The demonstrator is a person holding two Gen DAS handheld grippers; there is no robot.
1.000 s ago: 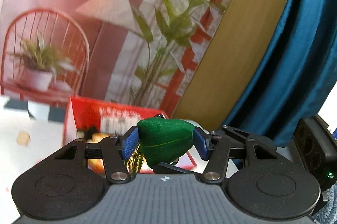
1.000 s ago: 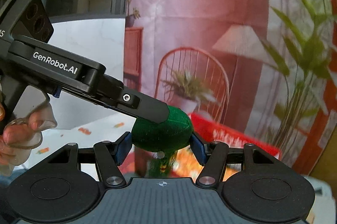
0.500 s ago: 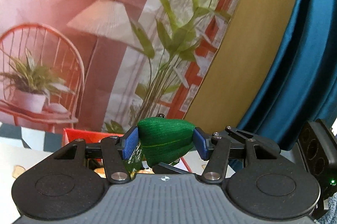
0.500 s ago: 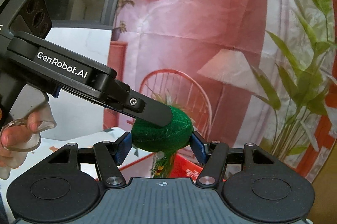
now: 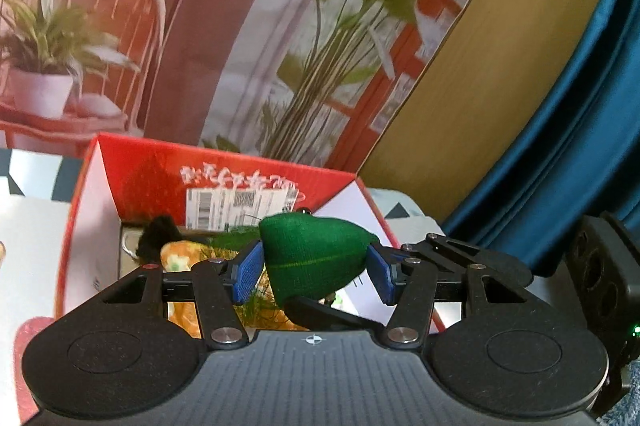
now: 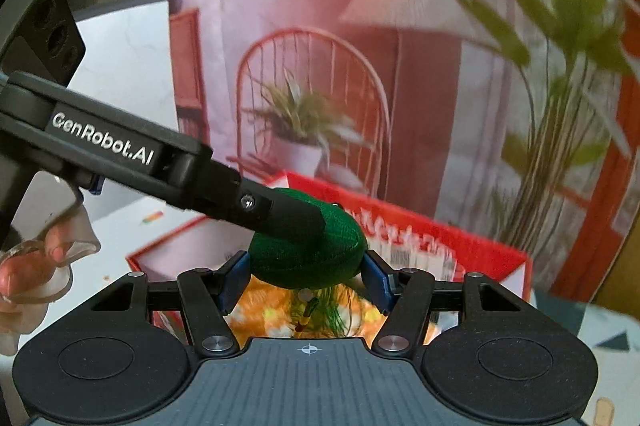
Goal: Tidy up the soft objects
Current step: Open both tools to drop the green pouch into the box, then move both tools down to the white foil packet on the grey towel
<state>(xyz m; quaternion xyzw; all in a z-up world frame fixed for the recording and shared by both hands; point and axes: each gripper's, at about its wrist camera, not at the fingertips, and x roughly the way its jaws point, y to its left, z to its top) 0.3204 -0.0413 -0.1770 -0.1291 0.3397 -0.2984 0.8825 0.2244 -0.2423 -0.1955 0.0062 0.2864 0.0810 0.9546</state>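
While both grippers, left (image 5: 315, 268) and right (image 6: 306, 276), clamp the green cushion (image 5: 314, 256), "GenRobot.AI" reads clearly, box (image 5: 240, 186) print seemingly blurred

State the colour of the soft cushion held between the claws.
Dark green soft fabric cushion, clearest in the left wrist view.

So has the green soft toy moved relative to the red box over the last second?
Yes. The green soft toy, gripped by both grippers, has come nearer the red box, which now looms larger with its inside showing below the toy.
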